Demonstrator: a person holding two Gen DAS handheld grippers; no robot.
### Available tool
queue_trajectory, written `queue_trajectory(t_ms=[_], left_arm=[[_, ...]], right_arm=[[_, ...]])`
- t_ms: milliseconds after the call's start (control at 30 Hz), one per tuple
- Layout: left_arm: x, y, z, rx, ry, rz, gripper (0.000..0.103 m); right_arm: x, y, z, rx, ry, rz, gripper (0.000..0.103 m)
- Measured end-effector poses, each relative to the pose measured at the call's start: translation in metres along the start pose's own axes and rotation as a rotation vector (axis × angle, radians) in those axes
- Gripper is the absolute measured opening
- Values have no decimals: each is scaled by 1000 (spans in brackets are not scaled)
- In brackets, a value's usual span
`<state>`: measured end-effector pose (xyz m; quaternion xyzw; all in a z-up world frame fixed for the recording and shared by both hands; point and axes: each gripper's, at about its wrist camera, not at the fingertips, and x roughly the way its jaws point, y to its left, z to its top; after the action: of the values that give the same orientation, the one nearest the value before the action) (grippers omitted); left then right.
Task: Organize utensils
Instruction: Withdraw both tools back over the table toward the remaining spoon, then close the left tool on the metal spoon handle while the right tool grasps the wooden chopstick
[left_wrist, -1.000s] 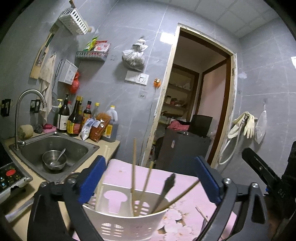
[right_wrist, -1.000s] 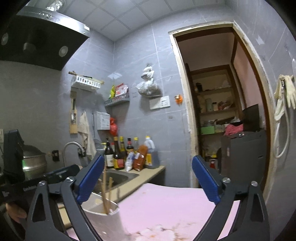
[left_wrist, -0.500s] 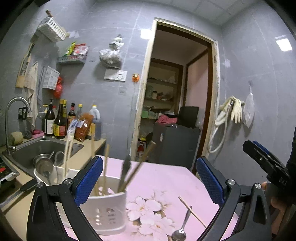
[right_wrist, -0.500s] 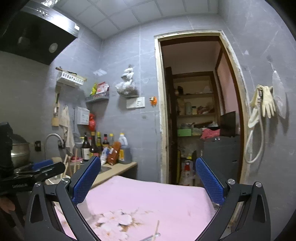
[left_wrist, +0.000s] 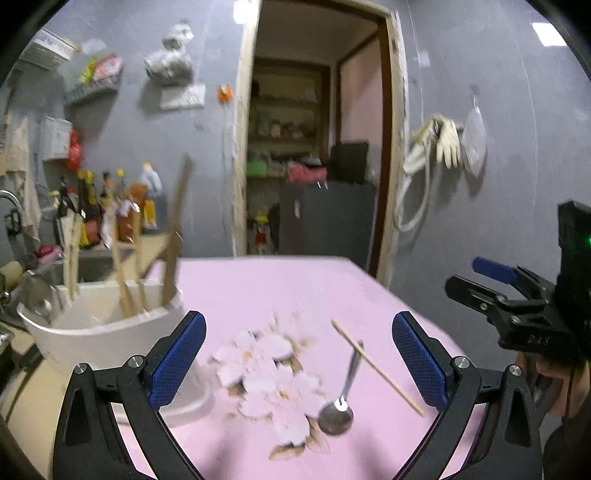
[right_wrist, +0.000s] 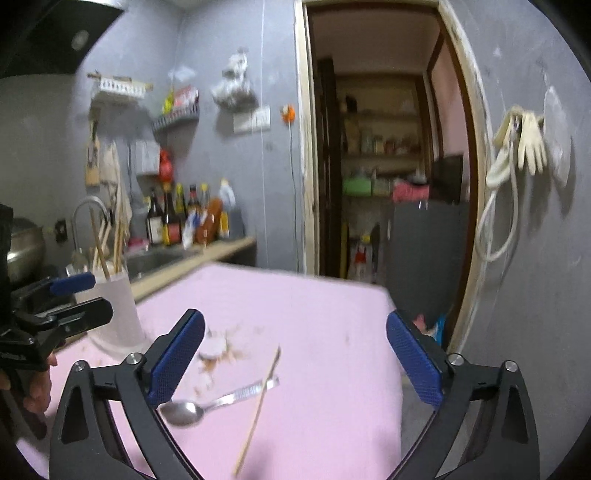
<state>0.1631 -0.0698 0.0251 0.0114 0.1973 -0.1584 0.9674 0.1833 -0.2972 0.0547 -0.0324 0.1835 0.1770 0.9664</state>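
Left wrist: pink tablecloth (left_wrist: 280, 291), grey-tiled kitchen.

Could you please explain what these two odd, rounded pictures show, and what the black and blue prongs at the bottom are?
Each picture comes from a wide-angle camera mounted on a tool that a person carries, one in each hand. The prongs are that tool's two fingers: the left hand-held gripper in one view, the right hand-held gripper in the other. Each view also catches the other tool at its edge. Both stand open and hold nothing; the right one's jaws have just been closing a little, with nothing between them. On the pink tablecloth lie a metal spoon and one loose chopstick, which crosses the spoon's handle. A white utensil holder on the left already has chopsticks standing in it.
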Motion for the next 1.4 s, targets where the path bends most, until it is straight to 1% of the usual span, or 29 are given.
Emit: queue_trajectory(t_ms=[67,100,133,167,200,267,300,333,433,467,500,533,600,633,667,700,767,800,867,933,1067,1133,1200,1233,1267,1300,1367,1400], left_arm=[[11,-4,-6,6,53,-10,99],[17,-6,-9,7,83,-17,99],[20,-8,-12,9,102,-22,99],[26,-9,-15,13,132,-30,99],[31,-11,-17,18,160,-38,99],[42,-13,-20,26,213,-56,98],[47,-13,-21,28,238,-65,97],[50,-13,-21,27,254,-72,95],[69,-11,-22,12,342,-115,82],[75,-11,-23,7,369,-126,74],[82,-10,-24,1,400,-142,68],[87,-9,-24,-4,420,-154,66],[100,-8,-25,-12,477,-189,55],[101,-7,-26,-12,493,-199,53],[106,-7,-26,-7,513,-208,47],[111,-7,-26,-2,532,-215,42],[120,-8,-26,-2,565,-228,36],[124,-7,-25,-4,580,-233,33],[132,-7,-26,-2,598,-234,31],[136,-6,-25,5,604,-235,29],[145,-12,-24,22,621,-224,28],[145,-17,-25,35,624,-215,26],[145,-21,-25,69,631,-189,22],[145,-23,-25,87,632,-189,20],[146,-25,-25,96,636,-181,15],[148,-26,-25,94,641,-181,9],[150,-23,-25,62,650,-168,5],[151,-20,-25,36,653,-168,5]], right_arm=[[7,-3,-6,7,60,8,85],[10,-5,-9,12,90,14,84],[13,-6,-13,17,116,20,80],[15,-7,-15,20,135,25,73],[18,-7,-18,22,163,32,69],[23,-7,-21,22,205,48,59],[26,-7,-23,22,231,58,56],[29,-5,-25,21,256,71,51],[37,-1,-31,5,322,99,44],[38,0,-35,0,338,107,41],[40,2,-37,-6,356,114,40],[41,3,-40,-13,374,122,38],[42,6,-43,-24,398,138,36],[43,7,-44,-29,408,145,34],[45,8,-45,-36,419,152,31],[46,10,-45,-43,430,159,30],[48,13,-46,-60,444,169,30],[50,16,-47,-73,456,174,30],[52,21,-49,-92,476,176,29],[54,25,-50,-113,489,164,25],[54,25,-53,-125,490,150,18],[54,25,-53,-129,491,144,17],[55,27,-53,-137,492,139,17],[55,28,-53,-141,494,138,17],[56,29,-53,-146,495,136,17],[56,30,-53,-149,495,133,17],[56,31,-53,-153,495,124,15],[57,31,-53,-153,494,116,13]])
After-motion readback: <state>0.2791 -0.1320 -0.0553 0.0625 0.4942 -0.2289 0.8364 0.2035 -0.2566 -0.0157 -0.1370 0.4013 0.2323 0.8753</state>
